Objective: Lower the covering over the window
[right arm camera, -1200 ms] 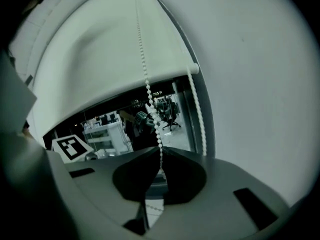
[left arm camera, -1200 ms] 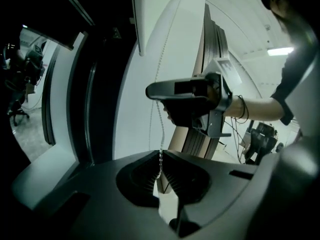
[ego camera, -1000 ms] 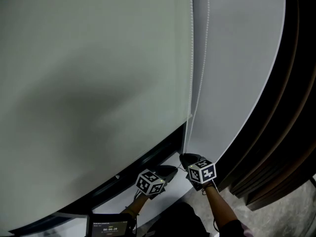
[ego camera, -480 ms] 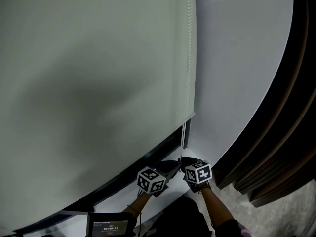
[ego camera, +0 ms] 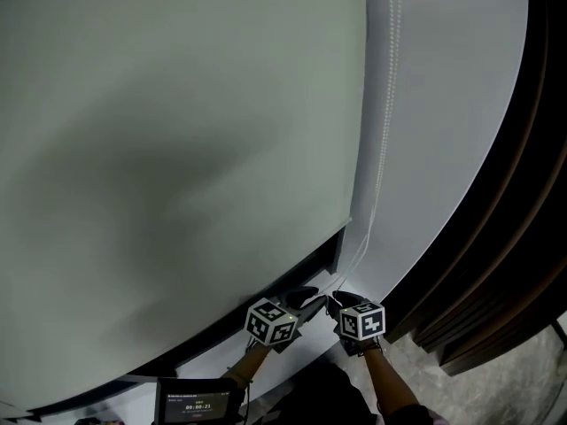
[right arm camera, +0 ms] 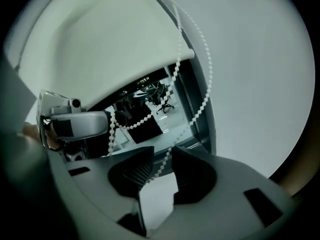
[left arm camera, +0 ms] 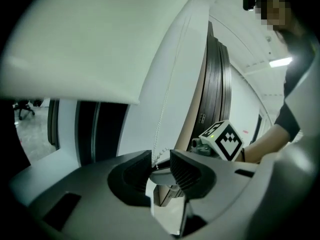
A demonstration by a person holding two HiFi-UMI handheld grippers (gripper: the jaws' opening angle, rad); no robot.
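The pale roller blind filled the left and middle of the head view. It hung flat over the window, and its bottom edge ran as a long line from the lower left up toward the right. Under that edge a dark strip of window was uncovered. A small screen sat at the bottom of the view.

The left gripper was just below the blind's lower right corner, pointing up toward it. In the left gripper view its jaws had just been opening. They stood apart, and the bead chain hung down into the gap close to the left jaw, with no pad pressing on it.

The bead chain ran lengthwise up and down beside the blind's right edge. Its two strands were nearly parallel, and its lower end curved in toward the grippers.

The right gripper was just beside the left one, their tips near each other. Its jaws had also just been opening. They were well parted, and a chain strand passed slantwise between them without being clamped.

Further right were the white wall and then dark panelling.
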